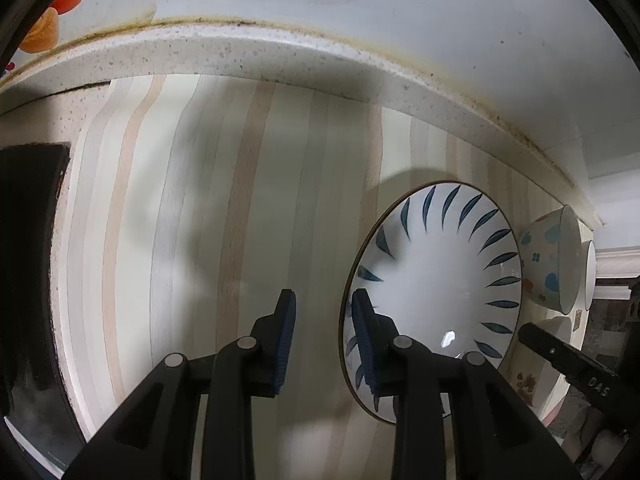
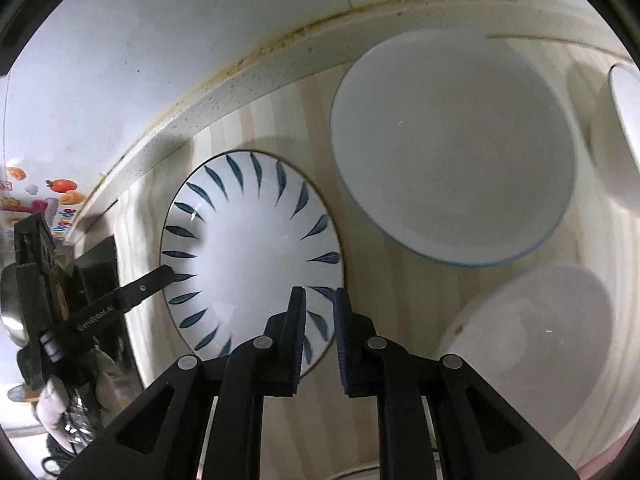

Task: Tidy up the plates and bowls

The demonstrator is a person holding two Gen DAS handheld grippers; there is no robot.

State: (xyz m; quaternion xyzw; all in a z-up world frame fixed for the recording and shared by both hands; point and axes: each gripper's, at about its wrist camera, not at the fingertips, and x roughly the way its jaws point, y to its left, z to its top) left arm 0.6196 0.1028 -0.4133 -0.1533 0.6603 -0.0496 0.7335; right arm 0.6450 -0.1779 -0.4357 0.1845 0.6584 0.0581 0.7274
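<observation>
A white plate with blue leaf marks [image 1: 436,276] lies on the striped mat, also in the right wrist view [image 2: 252,256]. My left gripper [image 1: 324,300] is open, its right finger over the plate's left rim. My right gripper [image 2: 320,296] is open, straddling the plate's right rim. A large white bowl with a thin blue rim [image 2: 452,148] stands right of the plate. A plain white bowl [image 2: 532,344] is in front of it. A bowl with blue and orange spots [image 1: 552,256] stands beyond the plate.
The striped mat [image 1: 240,208] covers a speckled counter with a raised back edge [image 1: 280,52] against a white wall. A dark stove edge [image 1: 28,264] is at the left. Another white bowl [image 2: 624,132] sits at the far right.
</observation>
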